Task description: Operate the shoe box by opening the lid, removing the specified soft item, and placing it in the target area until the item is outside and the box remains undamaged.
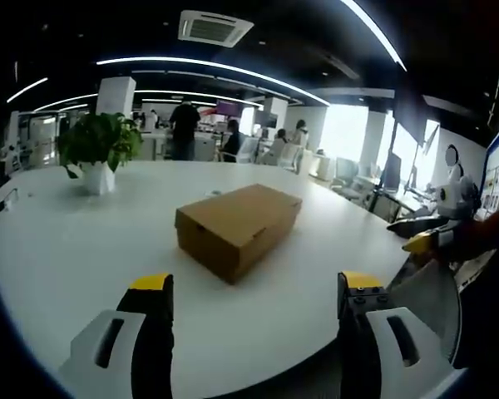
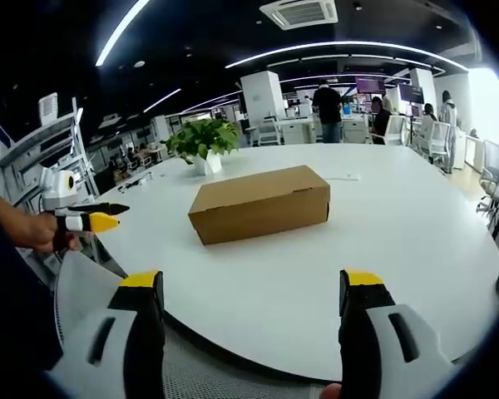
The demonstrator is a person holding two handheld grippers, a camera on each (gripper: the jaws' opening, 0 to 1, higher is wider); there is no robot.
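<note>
A brown cardboard shoe box [image 1: 237, 226] lies on the white table [image 1: 66, 249] with its lid closed, ahead of both grippers and apart from them. In the right gripper view the box [image 2: 260, 202] sits mid-table. My left gripper [image 1: 256, 287] is open near the table's edge, its yellow-tipped jaws wide apart with nothing between them. My right gripper [image 2: 248, 283] is also open and holds nothing. The right gripper [image 1: 422, 234] enters the left gripper view from the right. The left gripper [image 2: 91, 218], held by a hand, shows at the left of the right gripper view.
A potted green plant [image 1: 98, 150] in a white pot stands at the table's far side, also seen as the plant [image 2: 204, 141]. A grey chair back [image 1: 432, 291] is close to the table edge between the grippers. People stand and sit among desks in the background.
</note>
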